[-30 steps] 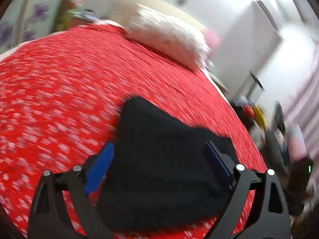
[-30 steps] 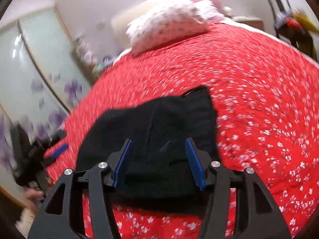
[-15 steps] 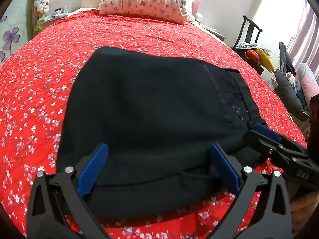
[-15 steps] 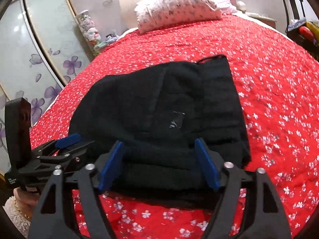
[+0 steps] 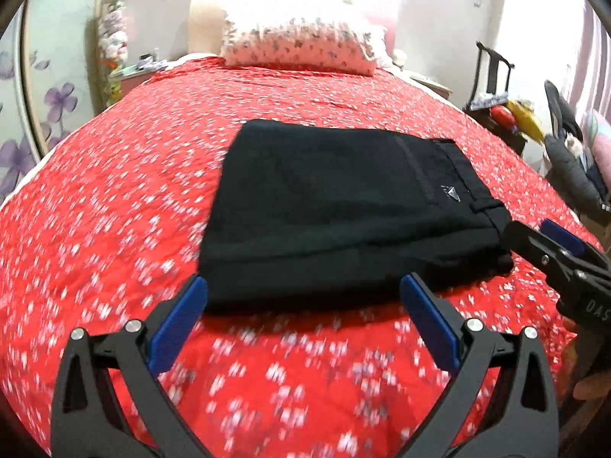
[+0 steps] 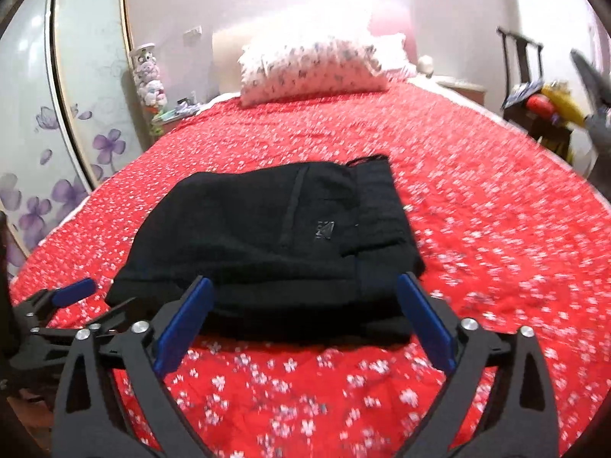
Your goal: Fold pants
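Note:
The black pants [image 5: 336, 206] lie folded into a compact rectangle on the red flowered bedspread [image 5: 114, 210]. They also show in the right wrist view [image 6: 275, 244]. My left gripper [image 5: 305, 286] is open and empty, just short of the fold's near edge. My right gripper [image 6: 305, 286] is open and empty, at the near edge of the fold. The right gripper appears at the right of the left wrist view [image 5: 550, 244], beside the waistband corner. The left gripper appears at the lower left of the right wrist view [image 6: 72, 305].
A flowered pillow [image 5: 301, 45] lies at the head of the bed. A wardrobe with purple flower doors [image 6: 57, 114] stands on the left. A dark chair with clothes and toys [image 5: 508, 103] stands on the right, past the bed edge.
Both grippers have pulled back toward the near bed edge, off the folded pants. The right gripper's jaws have spread wider. The pants lie still.

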`<state>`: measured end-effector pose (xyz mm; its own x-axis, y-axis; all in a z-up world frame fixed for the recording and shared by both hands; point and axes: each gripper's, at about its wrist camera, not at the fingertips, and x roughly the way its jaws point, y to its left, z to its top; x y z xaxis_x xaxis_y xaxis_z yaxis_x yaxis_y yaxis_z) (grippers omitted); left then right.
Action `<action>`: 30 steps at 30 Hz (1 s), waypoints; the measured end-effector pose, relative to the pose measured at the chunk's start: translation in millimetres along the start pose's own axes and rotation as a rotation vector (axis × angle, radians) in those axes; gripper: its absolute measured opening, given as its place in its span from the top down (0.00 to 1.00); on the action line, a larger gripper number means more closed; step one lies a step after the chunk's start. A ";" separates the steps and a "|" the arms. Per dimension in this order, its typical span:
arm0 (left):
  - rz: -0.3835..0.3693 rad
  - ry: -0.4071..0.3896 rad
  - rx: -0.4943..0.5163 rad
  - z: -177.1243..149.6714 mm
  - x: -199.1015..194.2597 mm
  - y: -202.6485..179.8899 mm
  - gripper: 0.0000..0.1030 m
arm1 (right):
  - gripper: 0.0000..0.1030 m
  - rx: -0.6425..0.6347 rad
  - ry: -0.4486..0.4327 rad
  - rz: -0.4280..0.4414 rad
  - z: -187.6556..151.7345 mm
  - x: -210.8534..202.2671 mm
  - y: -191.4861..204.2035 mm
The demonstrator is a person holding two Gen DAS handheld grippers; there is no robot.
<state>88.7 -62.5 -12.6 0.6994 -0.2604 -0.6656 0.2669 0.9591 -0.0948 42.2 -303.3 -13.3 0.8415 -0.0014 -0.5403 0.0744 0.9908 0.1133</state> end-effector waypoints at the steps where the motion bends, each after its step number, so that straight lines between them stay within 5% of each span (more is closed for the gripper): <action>1: 0.005 -0.007 -0.022 -4.0 -5.6 5.6 0.02 | 0.01 -0.016 -0.016 -0.026 -2.8 -5.1 2.9; 6: 0.025 -0.050 -0.067 -16.8 -25.3 19.5 0.02 | 0.01 -0.053 -0.062 -0.076 -18.8 -22.5 12.6; 12: 0.049 -0.116 -0.010 -19.4 -34.9 8.1 0.02 | 0.01 -0.063 -0.075 -0.100 -33.4 -31.2 19.2; 30: 0.100 -0.107 0.072 -31.3 -27.9 -15.9 0.02 | 0.01 -0.085 -0.058 -0.093 -45.7 -27.1 26.4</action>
<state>44.2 -67.1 -15.7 0.7903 -0.1779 -0.5863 0.2365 0.9713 0.0240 -3.1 -270.9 -33.8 0.8631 -0.0988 -0.4953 0.1096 0.9940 -0.0074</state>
